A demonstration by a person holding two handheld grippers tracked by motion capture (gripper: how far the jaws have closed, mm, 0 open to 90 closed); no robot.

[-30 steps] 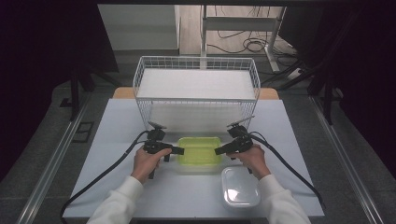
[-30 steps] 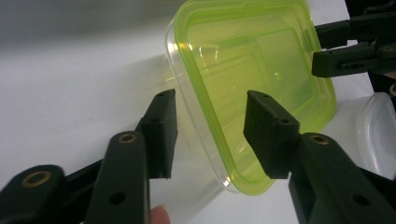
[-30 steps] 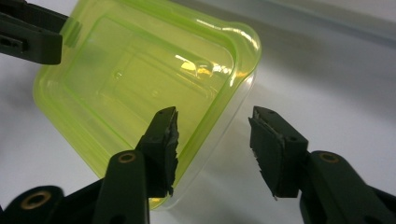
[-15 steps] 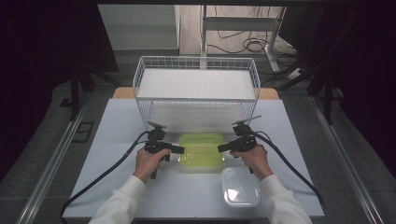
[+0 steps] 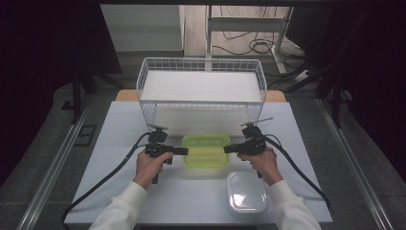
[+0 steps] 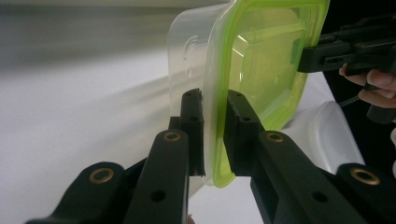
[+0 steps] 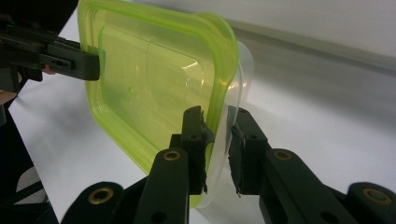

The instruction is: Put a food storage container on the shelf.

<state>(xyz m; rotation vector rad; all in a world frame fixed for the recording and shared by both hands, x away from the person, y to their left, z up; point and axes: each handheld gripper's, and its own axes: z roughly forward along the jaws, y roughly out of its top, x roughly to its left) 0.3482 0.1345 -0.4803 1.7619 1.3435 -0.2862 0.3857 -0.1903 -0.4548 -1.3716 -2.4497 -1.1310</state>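
Table [image 5: 119, 191]: pale top, bare to the left of the hands and along the near edge.

Wire basket [image 5: 201, 88]: white, at the far side; its front wall stands just beyond the container, so room that way is small.

Green-lidded container [image 5: 207, 150]: clear box under a translucent green lid, at mid-table between the two tools, long axis running left to right, lid uppermost.

Clear lid [image 5: 246, 192]: lies flat near the right forearm, just short of the container's right near corner.

Left gripper [image 6: 214, 133]: jaws closed to a narrow gap on the lid rim at the container's left end.

Right gripper [image 7: 218, 140]: jaws nipping the rim at the right end, one on green lid, one on clear wall.
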